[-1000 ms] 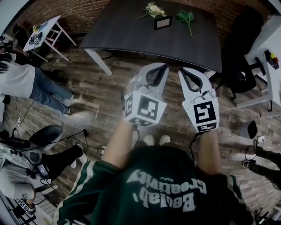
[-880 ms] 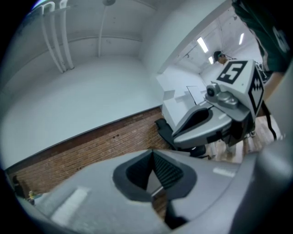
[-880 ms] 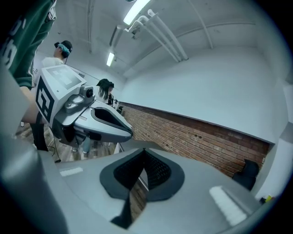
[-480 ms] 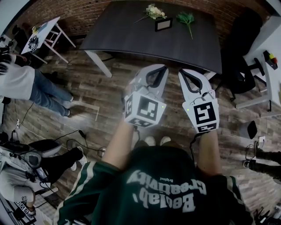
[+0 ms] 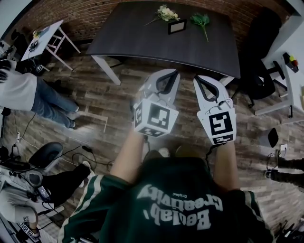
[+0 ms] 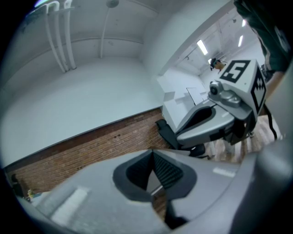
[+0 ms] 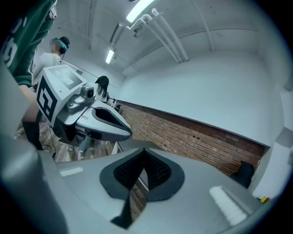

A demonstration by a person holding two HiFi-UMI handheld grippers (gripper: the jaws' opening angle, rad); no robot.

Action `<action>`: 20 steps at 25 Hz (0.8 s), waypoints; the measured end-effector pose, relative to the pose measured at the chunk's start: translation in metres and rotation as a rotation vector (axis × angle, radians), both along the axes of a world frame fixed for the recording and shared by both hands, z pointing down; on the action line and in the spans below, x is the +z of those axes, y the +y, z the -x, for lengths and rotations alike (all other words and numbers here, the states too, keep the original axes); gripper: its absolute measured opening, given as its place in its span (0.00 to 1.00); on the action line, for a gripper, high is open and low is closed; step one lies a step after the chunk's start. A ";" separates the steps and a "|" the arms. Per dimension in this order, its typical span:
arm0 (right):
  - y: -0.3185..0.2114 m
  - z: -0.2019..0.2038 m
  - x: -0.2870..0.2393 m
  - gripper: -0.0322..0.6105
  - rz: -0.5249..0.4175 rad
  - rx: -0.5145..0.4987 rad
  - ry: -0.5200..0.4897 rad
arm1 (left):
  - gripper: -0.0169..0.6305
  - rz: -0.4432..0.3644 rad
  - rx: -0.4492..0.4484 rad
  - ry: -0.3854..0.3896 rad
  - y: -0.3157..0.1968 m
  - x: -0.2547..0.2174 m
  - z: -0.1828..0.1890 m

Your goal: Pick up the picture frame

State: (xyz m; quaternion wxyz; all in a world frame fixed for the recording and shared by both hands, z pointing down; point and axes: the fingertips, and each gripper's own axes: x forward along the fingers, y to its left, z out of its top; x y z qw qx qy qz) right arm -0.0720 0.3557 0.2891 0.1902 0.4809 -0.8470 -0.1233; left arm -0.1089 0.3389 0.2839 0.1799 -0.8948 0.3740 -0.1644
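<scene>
The picture frame (image 5: 176,26) stands upright, small and dark-edged, at the far side of the dark table (image 5: 142,42), between white flowers (image 5: 166,11) and a green sprig (image 5: 202,20). Both grippers hang side by side over the wooden floor, well short of the table. My left gripper (image 5: 176,72) is shut with nothing in it; its pads (image 6: 165,170) meet at the tips. My right gripper (image 5: 195,77) is likewise shut and empty, pads (image 7: 153,167) together. Each gripper view shows the other gripper, the right gripper (image 6: 219,119) and the left gripper (image 7: 98,121), against a brick wall; the frame is in neither.
A black office chair (image 5: 259,66) stands at the table's right end, next to a white desk (image 5: 290,71). A small white table (image 5: 46,36) is at the far left. A person in jeans (image 5: 28,92) stands left, another sits lower left (image 5: 28,187), with cables on the floor.
The head view has crept slightly toward the table, and my shoes have slipped partly out of sight. Both grippers keep the same pose, shut.
</scene>
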 end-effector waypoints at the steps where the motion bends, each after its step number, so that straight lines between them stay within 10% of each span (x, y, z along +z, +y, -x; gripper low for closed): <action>1: 0.000 0.001 0.001 0.06 0.002 0.002 0.002 | 0.03 0.002 -0.004 0.003 -0.001 0.001 0.003; 20: -0.053 0.002 0.007 0.06 -0.018 -0.020 0.014 | 0.03 -0.010 -0.030 0.015 -0.055 0.005 0.006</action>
